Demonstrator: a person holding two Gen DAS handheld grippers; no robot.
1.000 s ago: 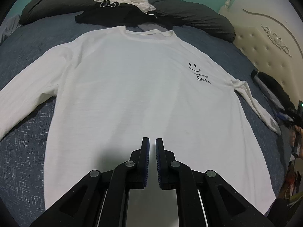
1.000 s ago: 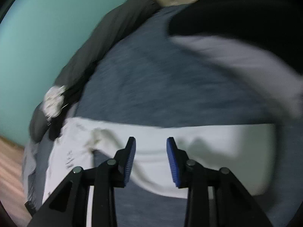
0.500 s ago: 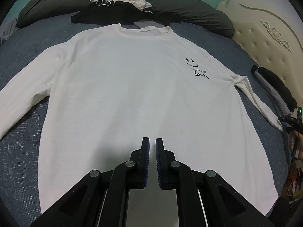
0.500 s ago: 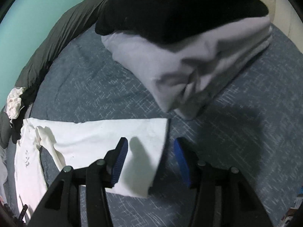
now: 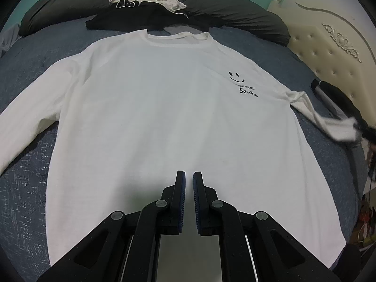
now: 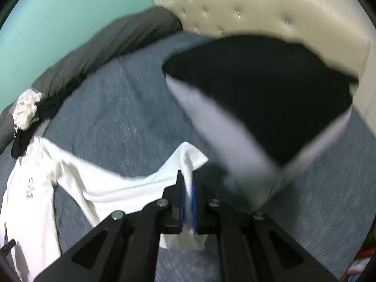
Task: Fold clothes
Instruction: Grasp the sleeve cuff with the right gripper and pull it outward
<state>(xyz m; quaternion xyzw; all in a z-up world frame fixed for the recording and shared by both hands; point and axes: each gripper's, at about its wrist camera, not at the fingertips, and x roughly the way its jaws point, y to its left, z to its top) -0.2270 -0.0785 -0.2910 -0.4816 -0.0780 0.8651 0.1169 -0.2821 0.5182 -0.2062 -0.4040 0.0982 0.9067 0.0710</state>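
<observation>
The shirt [image 5: 164,122] is a white long-sleeved top, one in number. It lies flat and face up on the blue bed [image 5: 25,188], collar toward the far pillows, hem toward the left gripper [image 5: 189,178]. The body's long axis runs from hem to collar, straight ahead of that gripper. Two sleeves extend sideways, one to each side.

The right sleeve [image 6: 131,188] runs out toward the headboard [image 5: 329,54]. Its cuff [image 6: 191,162] sits between the pads of the right gripper [image 6: 188,183], which is clamped on the cloth; the cuff end is raised off the bed. This view is blurred by motion.

The left gripper hangs over the lower middle of the shirt body. Its jaws are nearly together with a thin gap, and nothing is between them.

Governing relation: the shirt body lies to the left of the right gripper, and the sleeve's long axis points from the cuff back to the shoulder. The fold probably calls for carrying the cuff along that axis, across the chest. The right hand is nearer and already has the cloth.

Other items, counted:
- One folded stack [image 6: 258,117], black over pale grey, beside the cuff.
- One heap of unfolded clothes [image 5: 145,4] beyond the collar.
- One long dark pillow [image 5: 235,11] along the far edge.
</observation>
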